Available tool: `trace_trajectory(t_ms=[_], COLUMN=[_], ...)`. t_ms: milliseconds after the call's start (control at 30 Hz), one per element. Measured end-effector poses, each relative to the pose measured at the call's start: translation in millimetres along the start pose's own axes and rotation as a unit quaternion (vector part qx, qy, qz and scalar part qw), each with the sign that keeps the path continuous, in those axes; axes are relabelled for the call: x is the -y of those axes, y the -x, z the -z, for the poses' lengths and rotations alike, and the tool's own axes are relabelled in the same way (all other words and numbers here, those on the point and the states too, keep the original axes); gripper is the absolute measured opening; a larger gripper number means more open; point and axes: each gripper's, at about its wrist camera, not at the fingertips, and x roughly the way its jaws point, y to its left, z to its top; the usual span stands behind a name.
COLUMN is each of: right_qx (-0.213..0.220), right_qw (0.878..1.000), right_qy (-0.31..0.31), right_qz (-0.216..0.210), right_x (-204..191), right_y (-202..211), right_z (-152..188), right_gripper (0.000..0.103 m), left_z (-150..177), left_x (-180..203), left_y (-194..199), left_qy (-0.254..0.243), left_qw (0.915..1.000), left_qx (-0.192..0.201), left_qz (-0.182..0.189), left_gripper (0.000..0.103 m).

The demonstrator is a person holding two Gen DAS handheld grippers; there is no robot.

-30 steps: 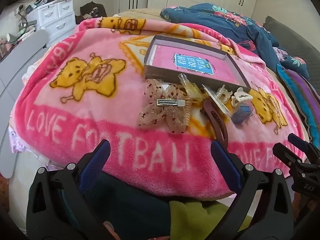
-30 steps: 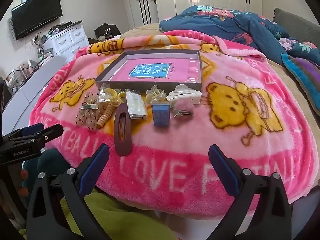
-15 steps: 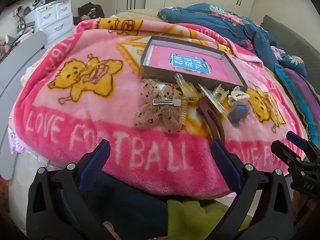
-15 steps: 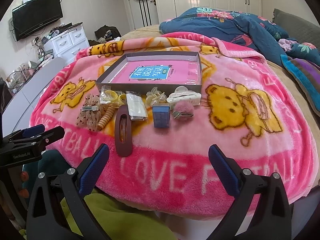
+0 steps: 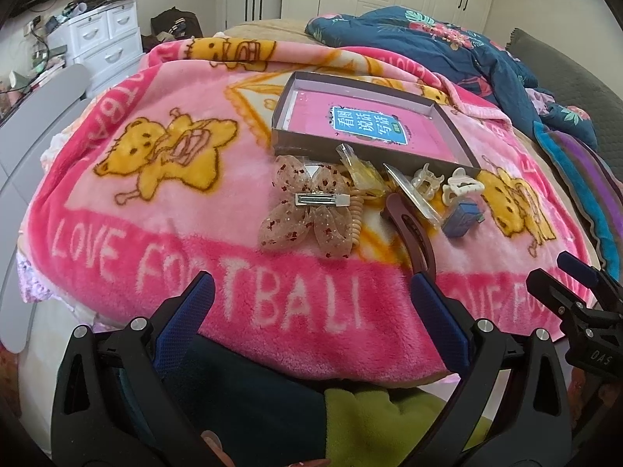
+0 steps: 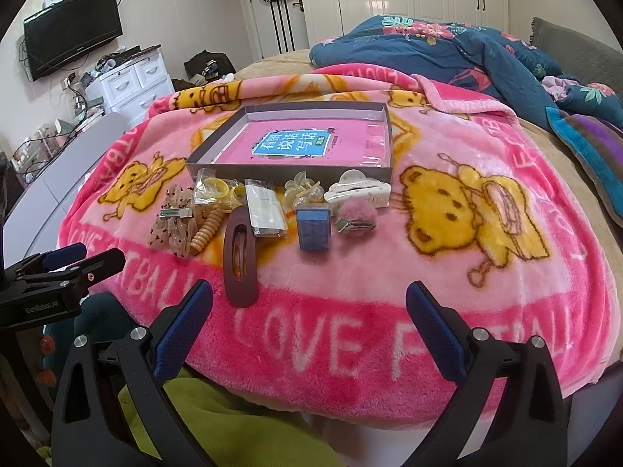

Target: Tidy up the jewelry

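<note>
Both claws hang spread and empty at the near edge of the bed, short of the pink blanket (image 6: pixel 447 257): the right claw (image 6: pixel 309 319) faces the row of hair pieces ahead of it, and the left claw (image 5: pixel 311 307) sits level beside it, angled the same way. The brown oval clip (image 6: pixel 239 258) lies closest, just ahead of the right claw's left finger; it looks rigid and smooth, likely slippery, so a pinch across its narrow width should serve best. Beyond it lie the sheer bow clip (image 5: pixel 311 210) (soft, light, best taken by its metal bar), the blue box (image 6: pixel 313 227) and the white claw clip (image 6: pixel 360 190), which seems brittle. The open box (image 6: pixel 292 173) waits just behind them all, holding nothing but its printed pink liner.
</note>
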Motion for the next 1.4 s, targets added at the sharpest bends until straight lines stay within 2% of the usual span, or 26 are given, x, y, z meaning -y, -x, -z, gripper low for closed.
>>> trace_trajectory(t_ms=[533,800,1400], right_qx=[-0.001,-0.005,-0.075], right_qw=[1.0,1.0,0.994], right_qy=[0.0,0.009,0.036], right_qz=[0.0,-0.006,-0.071], right_x=[-1.3,-6.3,-44.4], right_y=[-1.0,-6.7,-66.8], right_z=[-1.1,-5.1,-14.4], right_gripper=[0.099,0.099,0.098], left_z=[-1.2,-3.2,-7.4], left_x=[0.3,-11.8,-57.4], left_y=[1.4,-1.7,-24.5], left_qy=[0.0,0.013,0.06], left_qw=[1.0,0.9999,0.9976], left_qx=[0.002,0.0,-0.021], left_qz=[-0.001,-0.004,-0.026], left_gripper=[0.094,0.094,0.094])
